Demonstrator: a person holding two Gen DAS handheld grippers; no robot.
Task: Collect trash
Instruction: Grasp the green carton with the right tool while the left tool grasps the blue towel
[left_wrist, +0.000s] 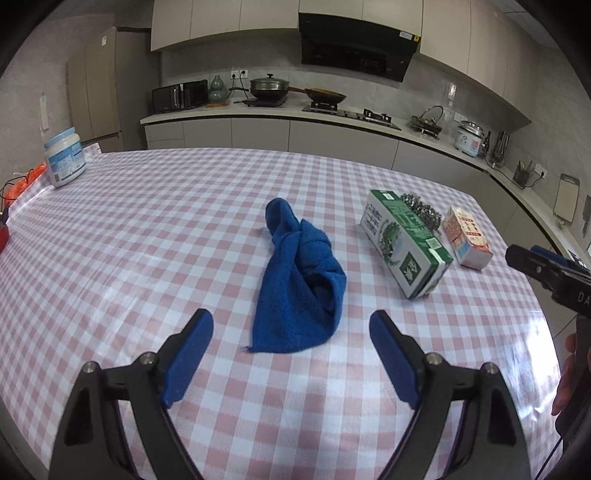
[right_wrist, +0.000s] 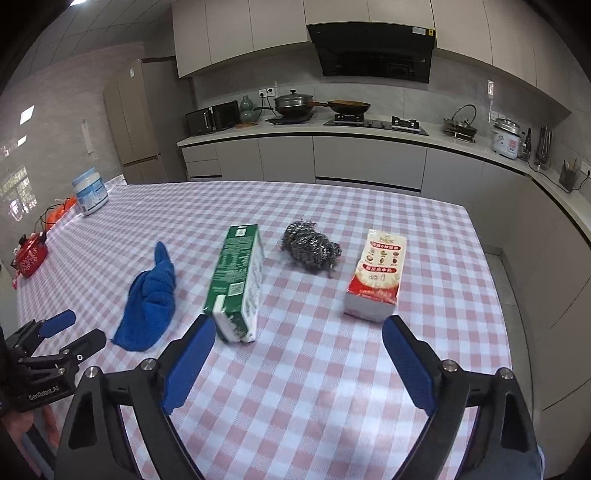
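Blue-padded left claw (left_wrist: 291, 325) wide, empty, near cloth (left_wrist: 301, 280); right claw (right_wrist: 299, 328) wide, empty, near green carton (right_wrist: 238, 284).

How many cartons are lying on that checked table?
2. The green carton lies on its side between the blue cloth and the steel scourer. The red-and-white carton lies to the scourer's right. Nothing seems hidden.
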